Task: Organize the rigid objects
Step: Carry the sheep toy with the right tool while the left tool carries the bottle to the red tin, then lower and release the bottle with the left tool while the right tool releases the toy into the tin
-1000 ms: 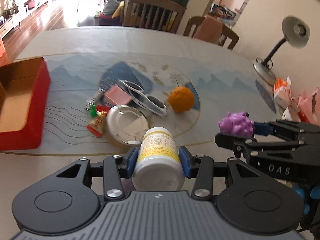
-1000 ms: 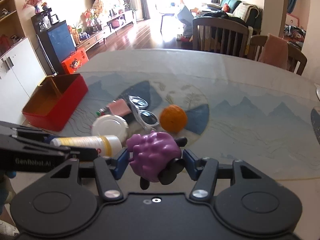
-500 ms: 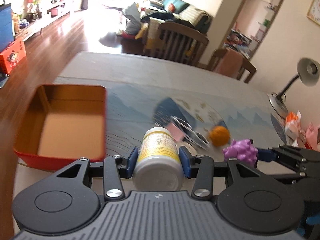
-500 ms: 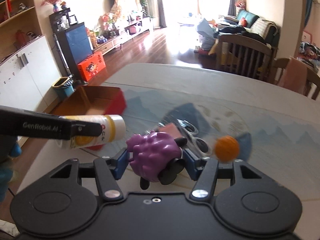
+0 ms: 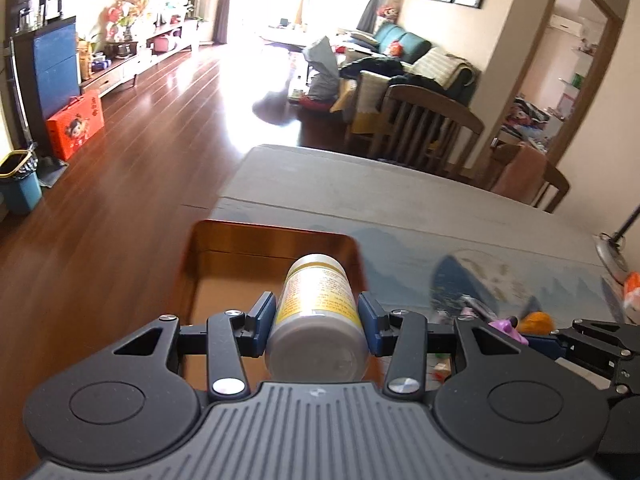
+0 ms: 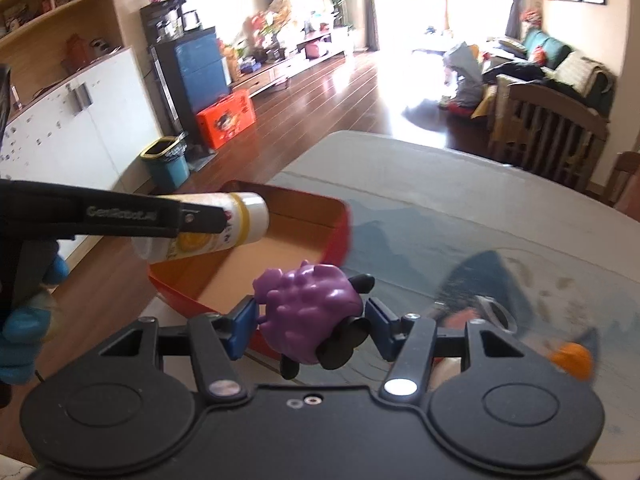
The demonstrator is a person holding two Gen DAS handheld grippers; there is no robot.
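Observation:
My left gripper [image 5: 317, 325] is shut on a white pill bottle [image 5: 318, 304] with a yellow label, held lying along the fingers above the red box [image 5: 276, 240]. From the right wrist view the same bottle [image 6: 208, 228] hangs over the near left part of the box [image 6: 332, 236], whose tan inside is bare. My right gripper [image 6: 310, 326] is shut on a knobbly purple toy [image 6: 310, 308] with black feet, just right of the box's near corner. That toy [image 5: 506, 326] peeks out at the right of the left wrist view.
The box sits at the left end of a table [image 5: 360, 184] with a blue-patterned cover. An orange ball [image 6: 572, 356], sunglasses [image 6: 492, 312] and small items lie to the right. Wooden chairs [image 5: 424, 120] stand behind the table; a lamp base [image 5: 612, 252] is at far right.
Both grippers have swung left with their loads, from above the pile of items to the red box. The bottle now hangs over the box; the grips are unchanged.

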